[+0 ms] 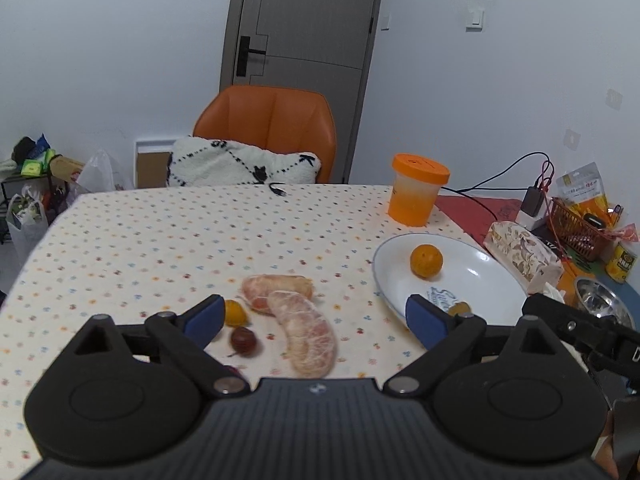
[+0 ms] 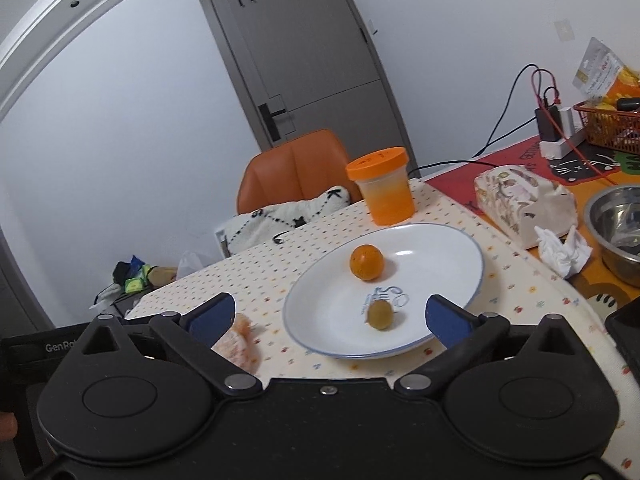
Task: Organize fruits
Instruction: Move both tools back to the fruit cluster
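Note:
Two peeled pomelo segments lie on the dotted tablecloth, with a small orange fruit and a dark red fruit just left of them. My left gripper hovers open over the segments, holding nothing. To the right, a white plate carries an orange and a small green-yellow fruit. My right gripper is open above the plate's near rim, empty. The plate and orange also show in the left wrist view. One pomelo segment peeks beside the right gripper's left finger.
An orange-lidded jar stands behind the plate. A patterned tissue pack, crumpled tissue, steel bowl and red basket with cables crowd the right side. An orange chair with a cushion sits at the table's far edge.

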A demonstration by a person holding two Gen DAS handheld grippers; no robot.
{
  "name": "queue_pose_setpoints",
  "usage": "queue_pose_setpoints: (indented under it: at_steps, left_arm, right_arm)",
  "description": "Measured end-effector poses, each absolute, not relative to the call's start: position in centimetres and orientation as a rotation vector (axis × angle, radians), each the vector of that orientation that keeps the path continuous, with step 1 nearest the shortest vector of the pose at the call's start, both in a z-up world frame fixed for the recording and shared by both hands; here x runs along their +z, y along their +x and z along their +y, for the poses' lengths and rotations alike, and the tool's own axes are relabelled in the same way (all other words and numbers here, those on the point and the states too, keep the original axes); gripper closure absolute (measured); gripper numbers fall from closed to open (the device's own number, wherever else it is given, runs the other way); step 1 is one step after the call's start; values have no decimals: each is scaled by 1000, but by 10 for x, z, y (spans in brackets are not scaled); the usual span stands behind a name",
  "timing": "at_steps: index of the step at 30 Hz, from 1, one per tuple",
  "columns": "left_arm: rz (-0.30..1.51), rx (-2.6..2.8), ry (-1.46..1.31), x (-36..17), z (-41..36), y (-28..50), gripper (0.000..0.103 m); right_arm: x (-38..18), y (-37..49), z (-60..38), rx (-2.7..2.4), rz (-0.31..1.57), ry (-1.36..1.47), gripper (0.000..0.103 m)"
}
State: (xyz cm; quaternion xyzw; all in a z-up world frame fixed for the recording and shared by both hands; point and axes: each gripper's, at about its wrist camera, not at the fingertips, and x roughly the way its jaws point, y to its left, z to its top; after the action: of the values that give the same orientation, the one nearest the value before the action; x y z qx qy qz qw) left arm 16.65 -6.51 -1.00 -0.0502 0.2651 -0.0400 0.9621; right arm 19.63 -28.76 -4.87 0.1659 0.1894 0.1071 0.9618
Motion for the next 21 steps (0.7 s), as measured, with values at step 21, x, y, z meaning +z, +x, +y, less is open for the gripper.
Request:
queue_pose_setpoints:
  at_steps: [21]
  left_arm:
    - [516, 41, -141, 12, 19, 121, 7]
  right_arm:
    - [-36, 184, -241, 309, 409, 297, 0]
